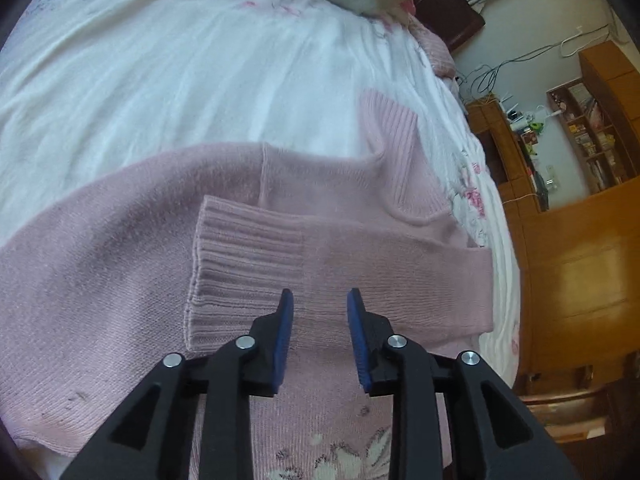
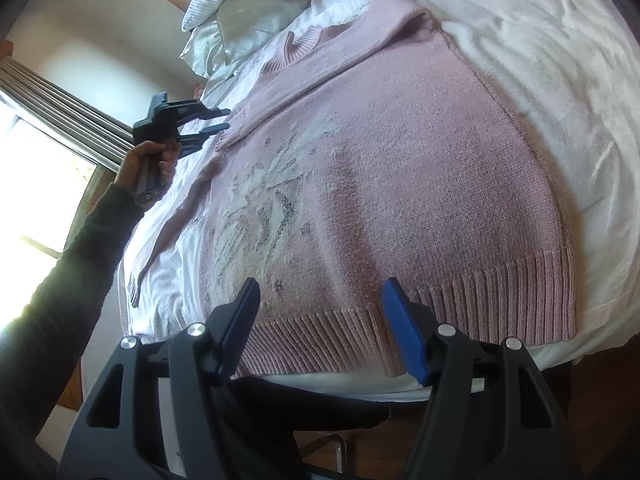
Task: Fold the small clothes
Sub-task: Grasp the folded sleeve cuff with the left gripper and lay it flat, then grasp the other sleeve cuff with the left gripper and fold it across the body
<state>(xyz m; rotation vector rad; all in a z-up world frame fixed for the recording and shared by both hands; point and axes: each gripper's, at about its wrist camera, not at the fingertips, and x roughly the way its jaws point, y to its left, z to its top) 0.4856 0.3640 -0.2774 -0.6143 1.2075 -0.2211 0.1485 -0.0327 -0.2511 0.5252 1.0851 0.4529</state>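
Item: pink knit sweater [image 2: 400, 168], laid flat and face-up on a white bedsheet [image 2: 560, 80], hem toward the near edge of the bed, neck toward the pillows [image 2: 248, 12]. Material: soft fuzzy knit; ribbed hem band [image 2: 460, 304], ribbed cuff [image 1: 244, 264] and ribbed collar [image 1: 394, 148]; pale floral motif [image 2: 264, 196] worked into the chest. One sleeve [image 1: 360, 280] lies folded across the body, cuff flat on the chest; the other appears to trail off the side onto the sheet. Left gripper [image 1: 320, 304]: blue pads apart, empty, hovering just above the folded sleeve. Right gripper [image 2: 320, 296]: jaws wide apart, empty, over the hem band. Handling judgement: the next fold likely takes the hem or side; pinch the rib through both layers, lift low, carry evenly so the loose knit neither stretches nor drags the laid sleeve askew.
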